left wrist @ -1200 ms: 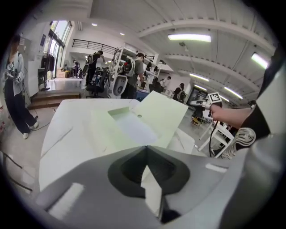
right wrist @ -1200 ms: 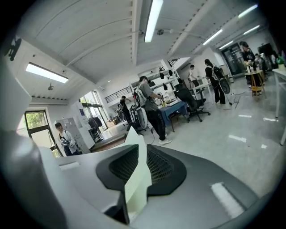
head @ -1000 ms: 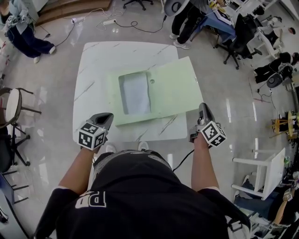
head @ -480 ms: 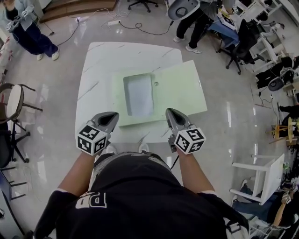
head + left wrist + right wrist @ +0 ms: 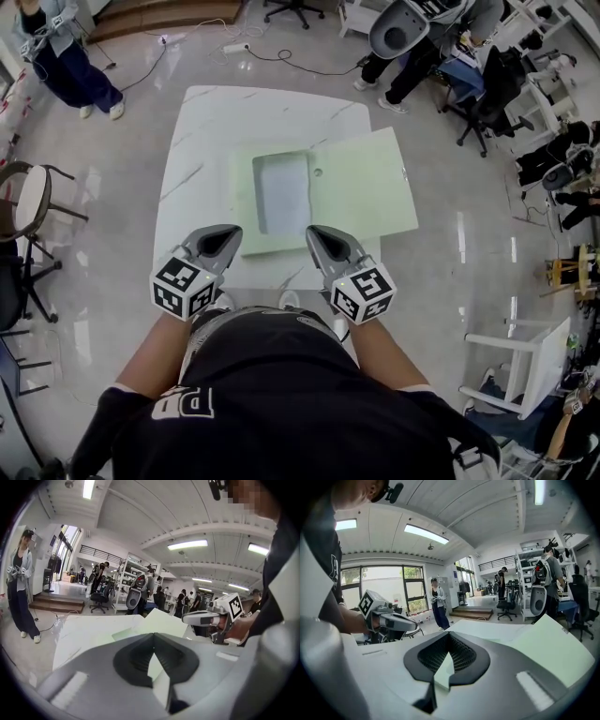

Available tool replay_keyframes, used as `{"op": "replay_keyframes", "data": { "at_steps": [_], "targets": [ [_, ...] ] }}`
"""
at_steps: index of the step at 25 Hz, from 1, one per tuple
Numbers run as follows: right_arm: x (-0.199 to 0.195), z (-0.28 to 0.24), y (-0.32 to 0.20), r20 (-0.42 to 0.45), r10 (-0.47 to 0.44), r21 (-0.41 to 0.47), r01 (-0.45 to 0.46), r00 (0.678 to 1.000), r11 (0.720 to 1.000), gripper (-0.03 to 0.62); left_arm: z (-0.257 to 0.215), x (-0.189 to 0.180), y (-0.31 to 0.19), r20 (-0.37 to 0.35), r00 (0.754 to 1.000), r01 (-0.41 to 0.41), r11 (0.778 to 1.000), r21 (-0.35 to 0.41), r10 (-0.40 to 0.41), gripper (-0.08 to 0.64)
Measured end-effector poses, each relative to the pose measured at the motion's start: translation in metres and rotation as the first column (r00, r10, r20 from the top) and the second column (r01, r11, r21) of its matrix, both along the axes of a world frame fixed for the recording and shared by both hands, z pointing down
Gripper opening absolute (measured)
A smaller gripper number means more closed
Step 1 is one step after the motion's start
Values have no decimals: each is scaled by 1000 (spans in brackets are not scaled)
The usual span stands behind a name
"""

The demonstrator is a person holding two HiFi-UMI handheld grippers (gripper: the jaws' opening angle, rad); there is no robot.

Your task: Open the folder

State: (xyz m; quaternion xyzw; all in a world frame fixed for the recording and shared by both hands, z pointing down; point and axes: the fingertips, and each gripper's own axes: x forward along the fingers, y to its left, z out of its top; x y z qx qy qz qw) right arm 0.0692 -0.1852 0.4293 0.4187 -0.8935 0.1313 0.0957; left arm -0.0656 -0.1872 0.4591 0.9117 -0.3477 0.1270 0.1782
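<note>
The pale green folder (image 5: 366, 183) lies open on the white table (image 5: 206, 131); a white sheet (image 5: 281, 192) shows in its left half, and its right cover reaches past the table's right edge. My left gripper (image 5: 228, 232) and right gripper (image 5: 314, 232) hover side by side over the table's near edge, short of the folder. Both are shut and hold nothing. In the left gripper view the shut jaws (image 5: 153, 635) point at the folder (image 5: 161, 623), with the right gripper (image 5: 187, 617) to the side. The right gripper view shows its shut jaws (image 5: 449, 634) and the raised-looking cover (image 5: 548, 644).
A chair (image 5: 28, 211) stands left of the table and a white chair (image 5: 525, 361) at the lower right. People stand beyond the table, one (image 5: 66, 47) at far left and others (image 5: 412, 37) near office chairs. Cables (image 5: 234, 47) run across the floor.
My right gripper swung left from beside the folder's right corner to the table's front edge and its jaws came together. The left gripper rose a little.
</note>
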Motion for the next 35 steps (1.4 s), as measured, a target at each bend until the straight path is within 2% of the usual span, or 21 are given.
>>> {"op": "replay_keyframes", "data": {
  "at_steps": [8, 15, 20, 35],
  "targets": [
    [-9, -8, 5, -14, -26, 31, 26, 1000, 999, 0, -12, 1, 3, -7, 1000, 5, 999, 35, -5, 51],
    [-5, 0, 3, -2, -17, -8, 17, 1000, 1000, 0, -21, 1, 2, -3, 1000, -2, 998, 58, 2, 51],
    [-2, 7, 3, 37, -9, -52, 10, 999, 999, 0, -24, 3, 3, 6, 1000, -9, 998, 68, 9, 51],
    [0, 12, -1, 31, -17, -63, 19, 999, 998, 0, -23, 11, -3, 26, 999, -29, 998, 61, 27, 51]
  ]
}}
